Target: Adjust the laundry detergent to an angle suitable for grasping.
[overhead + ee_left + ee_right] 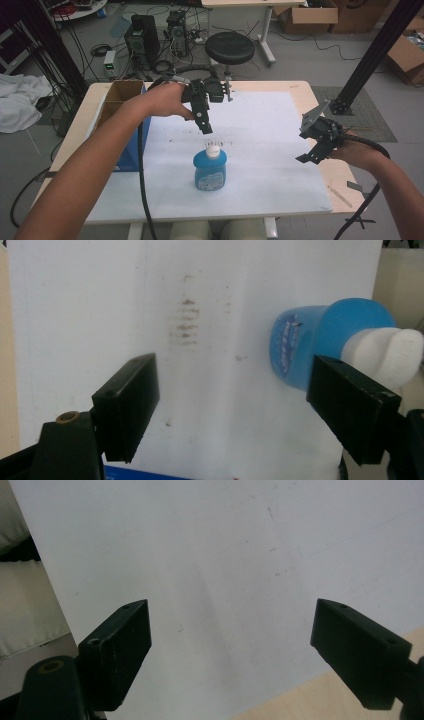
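Item 1: blue bottle (210, 172) with white cap (213, 150), stood upright on the white sheet (270, 150) near the table's front edge, just right of the blue box (131, 145).

Item 2: left gripper (206, 131), held above and just behind the cap, apart from it. Its jaws are spread wide, with nothing gripped. In the left gripper view the bottle (320, 347) is seen beside the right-hand jaw, not between the 2 jaws.

Item 3: right gripper (307, 159), held well apart from the bottle at the sheet's right edge. Jaws are spread wide and empty over the sheet (240, 555).
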A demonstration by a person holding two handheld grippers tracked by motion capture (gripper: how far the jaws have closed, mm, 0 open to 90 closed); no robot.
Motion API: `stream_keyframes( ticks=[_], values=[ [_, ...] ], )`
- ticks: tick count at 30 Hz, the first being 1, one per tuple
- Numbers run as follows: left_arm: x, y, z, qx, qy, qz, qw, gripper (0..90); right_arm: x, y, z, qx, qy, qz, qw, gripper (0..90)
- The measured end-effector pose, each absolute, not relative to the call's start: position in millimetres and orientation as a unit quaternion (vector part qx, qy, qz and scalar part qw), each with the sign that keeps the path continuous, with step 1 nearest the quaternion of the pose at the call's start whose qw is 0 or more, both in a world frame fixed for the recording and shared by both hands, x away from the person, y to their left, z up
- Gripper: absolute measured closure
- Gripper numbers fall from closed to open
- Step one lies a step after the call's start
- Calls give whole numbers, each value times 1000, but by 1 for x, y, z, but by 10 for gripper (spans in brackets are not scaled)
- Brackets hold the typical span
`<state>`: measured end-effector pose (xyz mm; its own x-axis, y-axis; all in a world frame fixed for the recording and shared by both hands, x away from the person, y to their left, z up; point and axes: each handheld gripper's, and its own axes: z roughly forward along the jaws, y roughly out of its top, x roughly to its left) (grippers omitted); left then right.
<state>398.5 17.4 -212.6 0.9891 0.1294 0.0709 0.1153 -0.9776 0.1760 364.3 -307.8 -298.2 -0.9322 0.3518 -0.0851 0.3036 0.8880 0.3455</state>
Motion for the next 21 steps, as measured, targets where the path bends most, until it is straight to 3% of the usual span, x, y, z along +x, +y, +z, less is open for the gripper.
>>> stream_keyframes(
  ticks=[21],
  values=[
    [397, 22, -212, 993, 73, 45, 86, 218, 364, -306, -296, 164, 969, 171, 75, 161]
  ],
)
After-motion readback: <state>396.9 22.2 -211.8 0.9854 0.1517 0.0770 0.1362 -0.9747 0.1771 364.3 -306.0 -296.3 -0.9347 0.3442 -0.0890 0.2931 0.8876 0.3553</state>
